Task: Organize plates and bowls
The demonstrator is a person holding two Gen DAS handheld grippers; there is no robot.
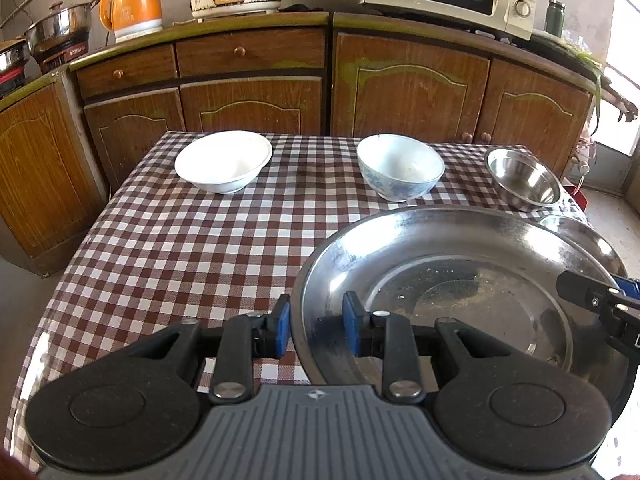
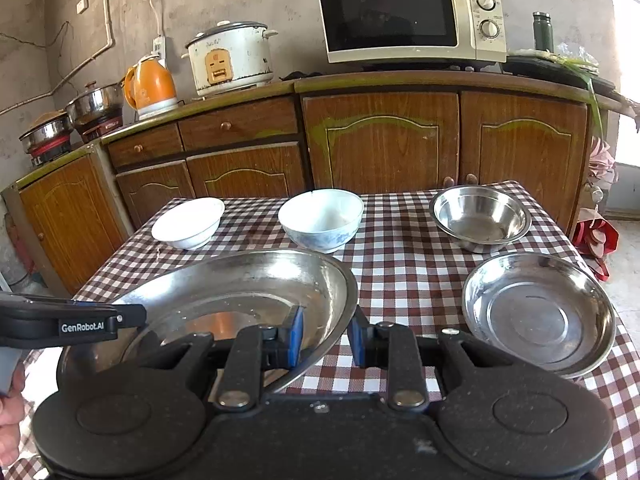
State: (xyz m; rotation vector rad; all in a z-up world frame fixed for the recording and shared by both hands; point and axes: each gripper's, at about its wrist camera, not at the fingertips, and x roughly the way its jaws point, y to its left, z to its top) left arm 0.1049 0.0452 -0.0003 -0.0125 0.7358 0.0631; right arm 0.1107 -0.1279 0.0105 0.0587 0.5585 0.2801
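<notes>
Hidden and cut-off bits around my two tools

My left gripper's [image 1: 316, 330] body covers the big steel plate's [image 1: 460, 280] near rim; that plate hides most of the smaller steel plate [image 1: 568, 222]; my hand [image 2: 10, 420] is cropped at the edge.

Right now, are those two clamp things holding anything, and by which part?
Yes. Both grip the large steel plate by its rim: the left gripper on its left edge, the right gripper on the opposite edge, jaws closed over the rim.

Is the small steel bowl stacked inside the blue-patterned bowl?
No. The small steel bowl stands alone on the checked tablecloth, right of the blue-patterned bowl.
</notes>
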